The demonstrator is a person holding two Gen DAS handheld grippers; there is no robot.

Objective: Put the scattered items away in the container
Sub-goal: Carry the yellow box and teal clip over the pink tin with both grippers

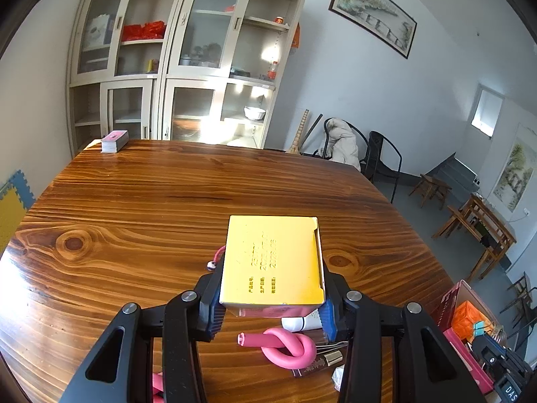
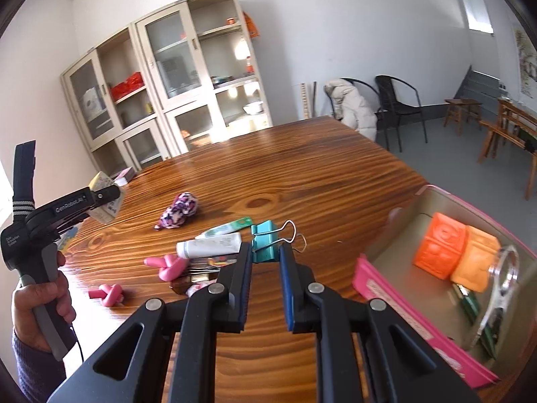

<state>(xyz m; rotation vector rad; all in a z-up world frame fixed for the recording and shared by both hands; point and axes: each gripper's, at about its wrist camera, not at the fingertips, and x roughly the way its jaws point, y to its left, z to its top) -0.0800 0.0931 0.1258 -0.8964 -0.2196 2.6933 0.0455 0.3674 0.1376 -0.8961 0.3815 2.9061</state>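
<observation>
Above the wooden table (image 1: pixel 134 208), my left gripper (image 1: pixel 272 305) clamps a small yellow box (image 1: pixel 272 258) whose printed lines I cannot read clearly; its handle, seen from the right wrist, reads "GenRobot.AI". My right gripper (image 2: pixel 265 258) pinches a teal binder clip (image 2: pixel 265 238), jaws tight on it. Pink foam knots (image 2: pixel 167 265) and white tubes (image 2: pixel 209 247) lie scattered beside it. Orange blocks (image 2: pixel 439 255) sit in the pink-rimmed container (image 2: pixel 396 299) at right.
</observation>
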